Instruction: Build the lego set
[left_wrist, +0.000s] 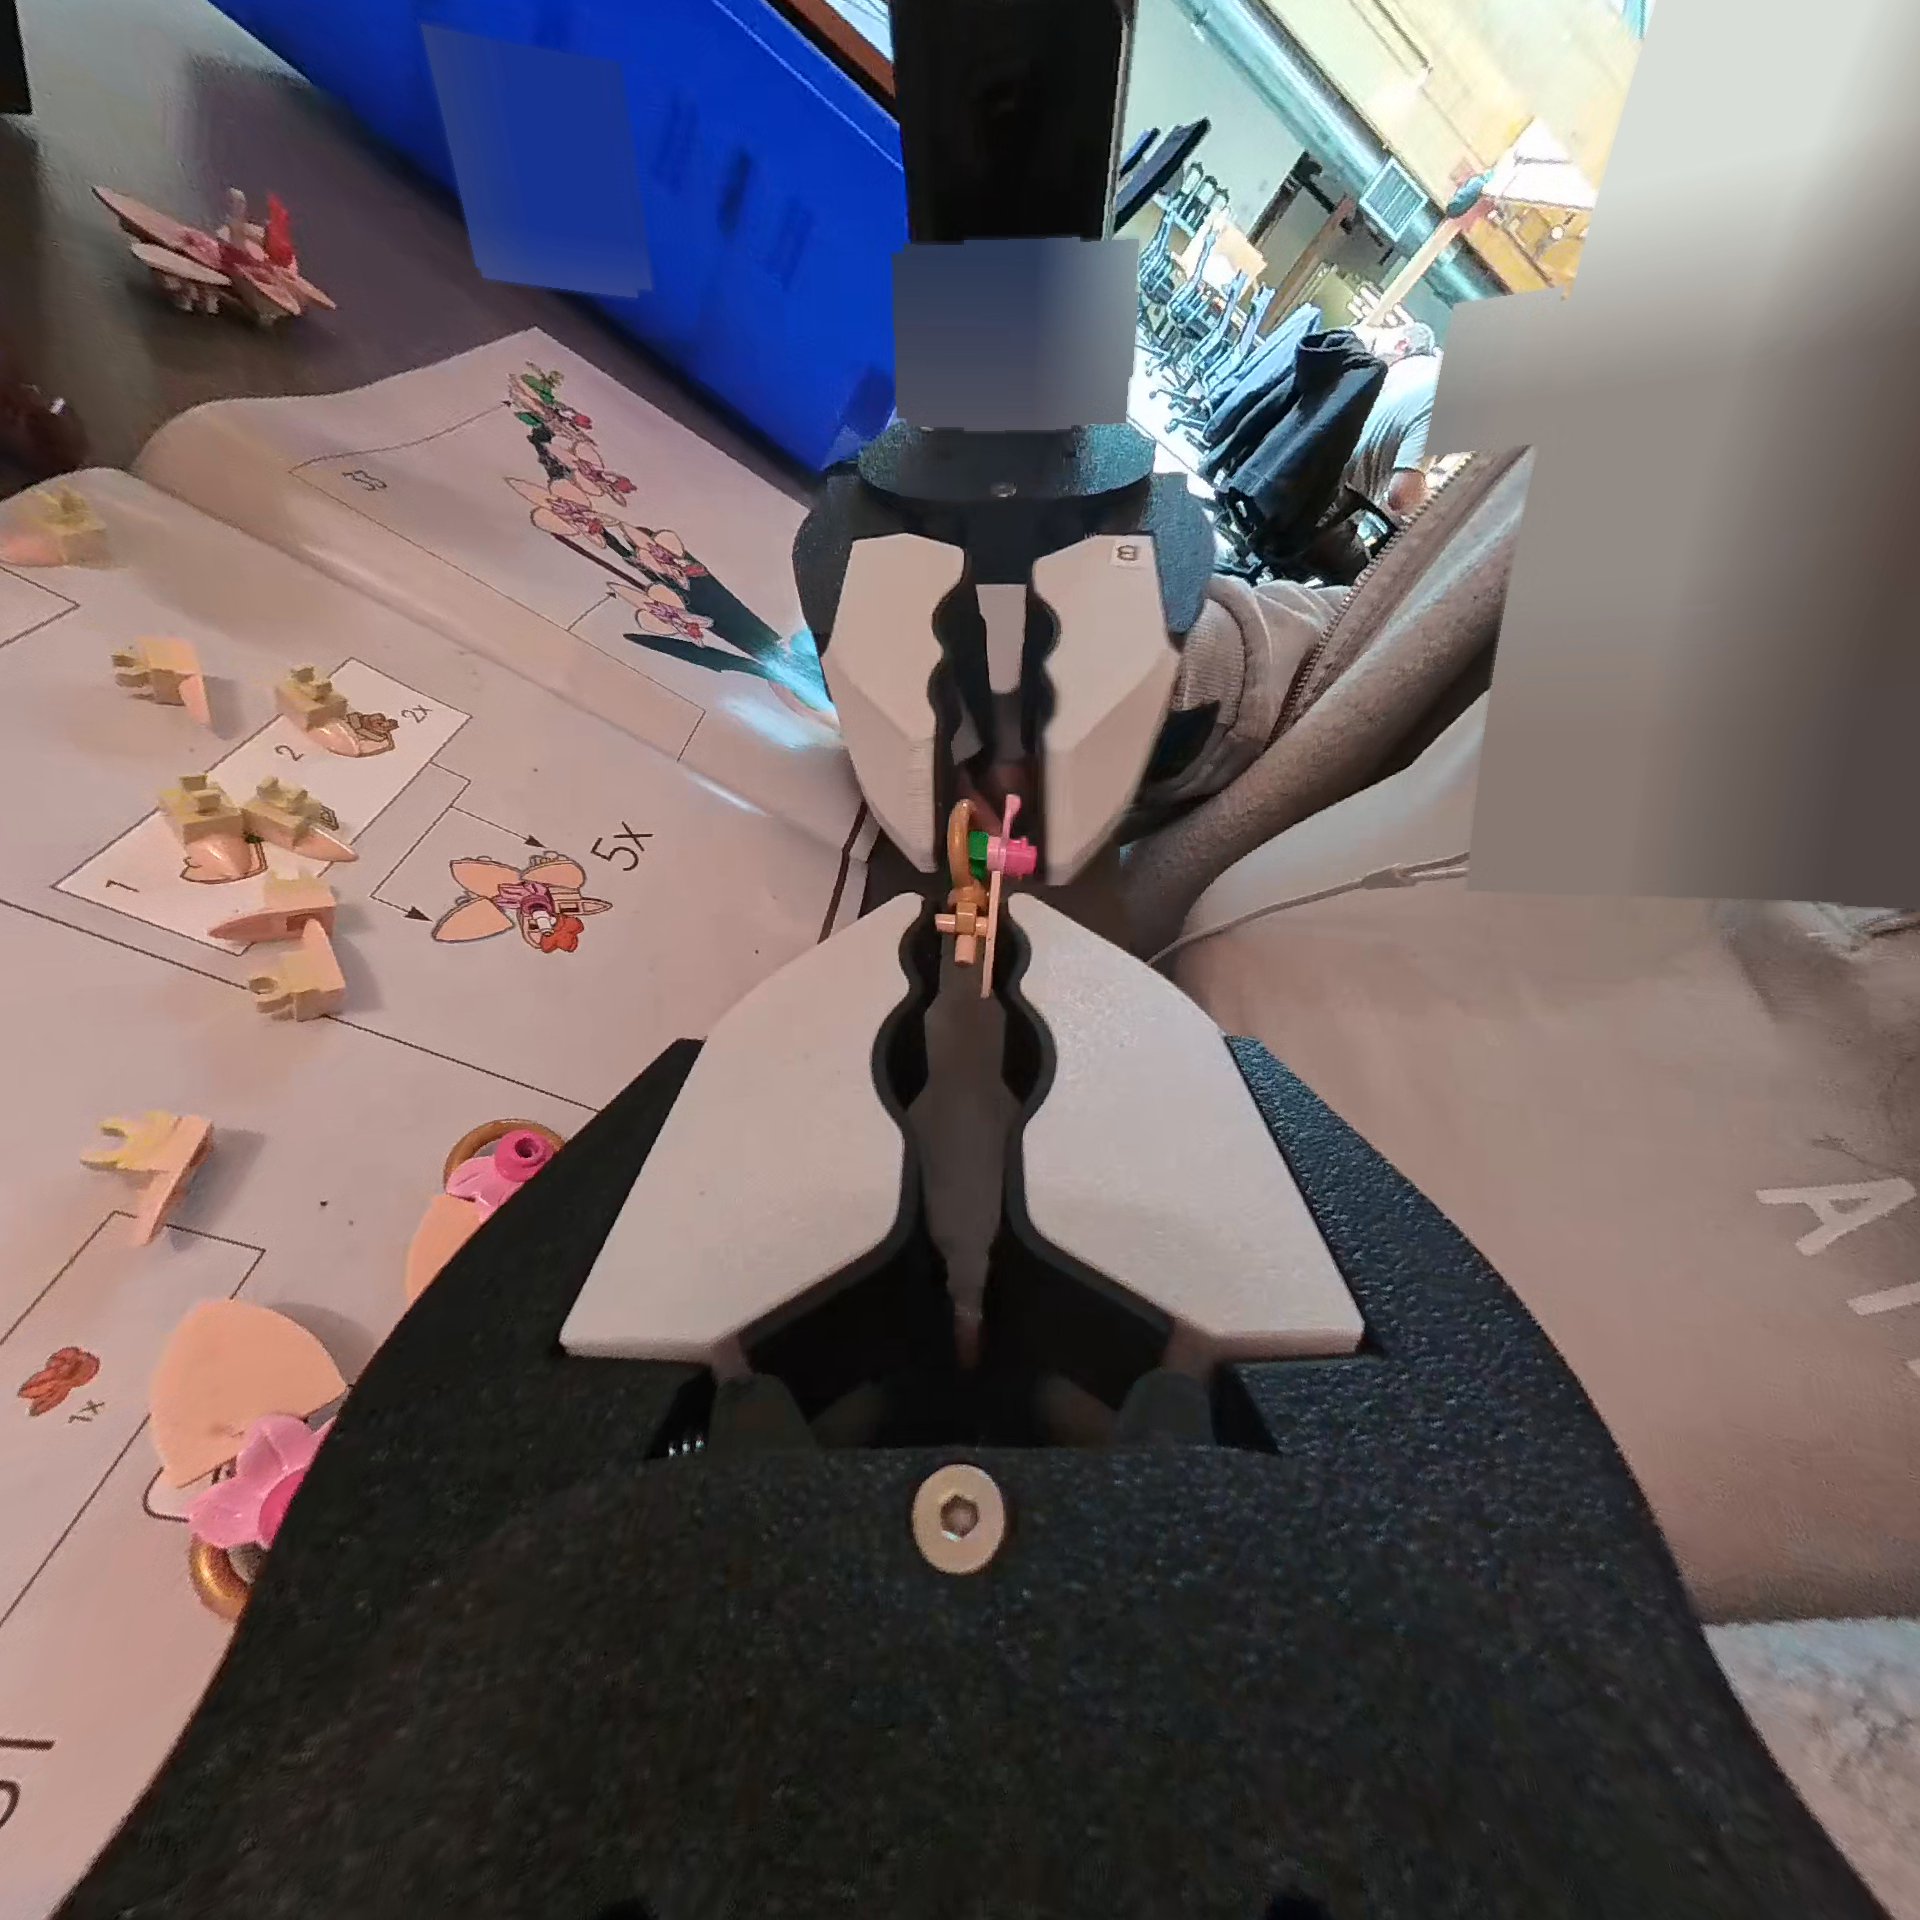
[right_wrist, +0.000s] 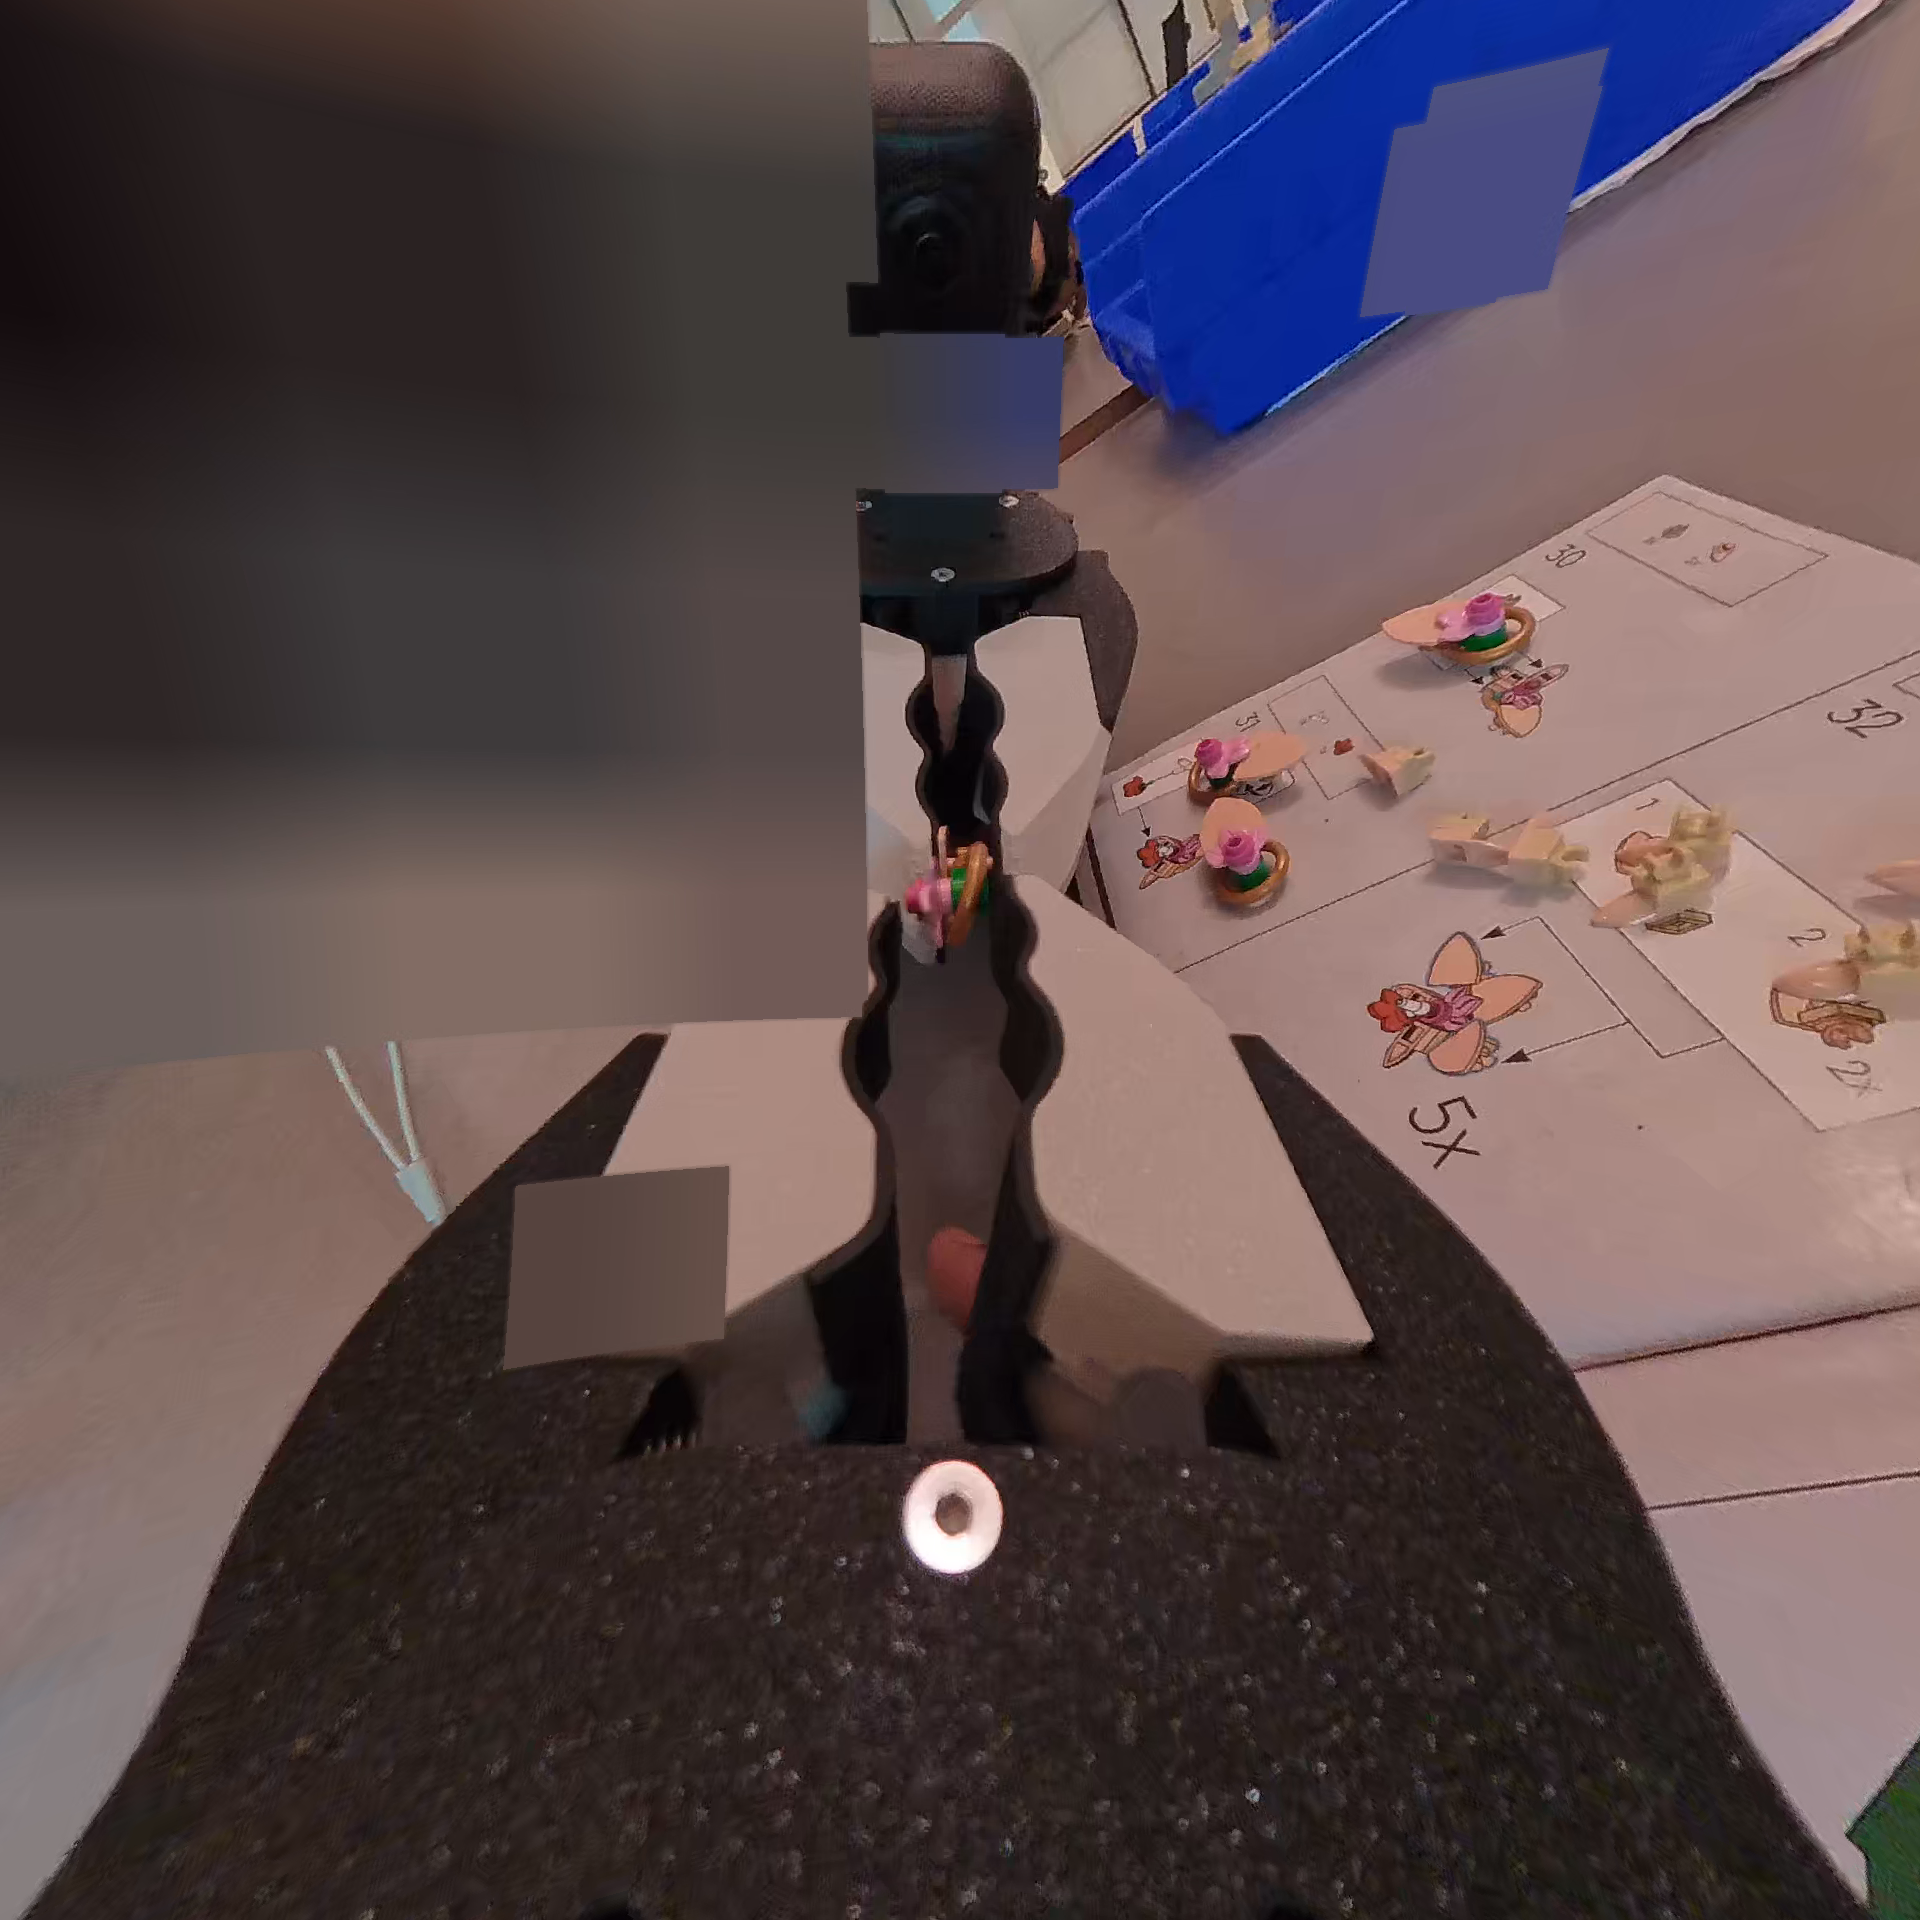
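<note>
A small flower sub-assembly (left_wrist: 985, 883) with a peach petal, a gold ring, a green piece and a pink piece is held in the air between both grippers, which meet tip to tip. My left gripper (left_wrist: 968, 914) is shut on its petal end. My right gripper (right_wrist: 954, 906) is shut on the ring and pink end (right_wrist: 951, 888). In the left wrist view the right gripper (left_wrist: 992, 847) points back at me from above. In the right wrist view the left gripper (right_wrist: 956, 800) faces me, partly behind a blur patch.
The open instruction booklet (left_wrist: 436, 582) lies on the grey table with loose cream and peach pieces (left_wrist: 260, 821) and flower sub-assemblies (right_wrist: 1242, 857) on it. A built flower (left_wrist: 218, 249) lies far left. Blue bins (right_wrist: 1278, 239) stand behind. A person's grey sweatshirt (left_wrist: 1455, 1091) is close by. My left and right fingertips are right by each other.
</note>
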